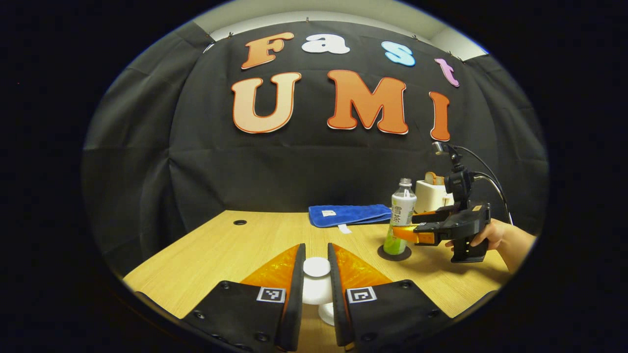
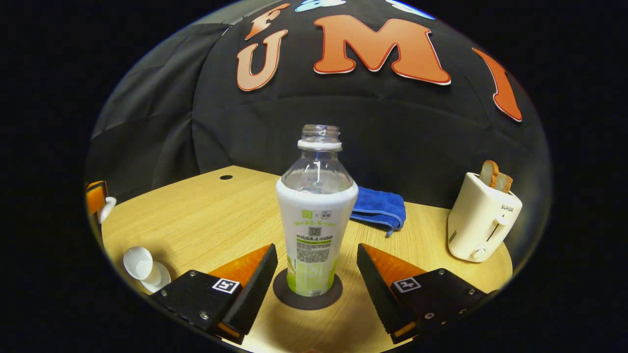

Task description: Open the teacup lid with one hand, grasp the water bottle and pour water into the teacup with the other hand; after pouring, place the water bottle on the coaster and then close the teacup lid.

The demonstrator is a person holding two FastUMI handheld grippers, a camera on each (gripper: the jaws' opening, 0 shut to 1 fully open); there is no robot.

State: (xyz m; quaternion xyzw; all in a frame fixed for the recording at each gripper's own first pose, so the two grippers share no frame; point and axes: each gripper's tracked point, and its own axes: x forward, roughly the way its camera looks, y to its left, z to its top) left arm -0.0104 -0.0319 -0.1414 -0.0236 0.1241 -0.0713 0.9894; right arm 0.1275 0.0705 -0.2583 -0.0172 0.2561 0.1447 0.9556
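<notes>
Left gripper point(image 1: 316, 282) pinches the teacup lid point(image 1: 316, 267), so lower it straight onto the teacup point(image 2: 142, 267) while the open right gripper point(image 2: 314, 277) backs off the water bottle point(image 2: 316, 215).

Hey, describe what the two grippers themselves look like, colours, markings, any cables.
Each gripper has black bodies with wedge-shaped fingers, translucent orange on the outer faces and black padding on the inner. The left gripper and right gripper both carry small square black-and-white markers near the finger bases, plus visible screws. Seen from the left gripper view, the right gripper has a black handle, a camera mount on top and black cables trailing back.
</notes>
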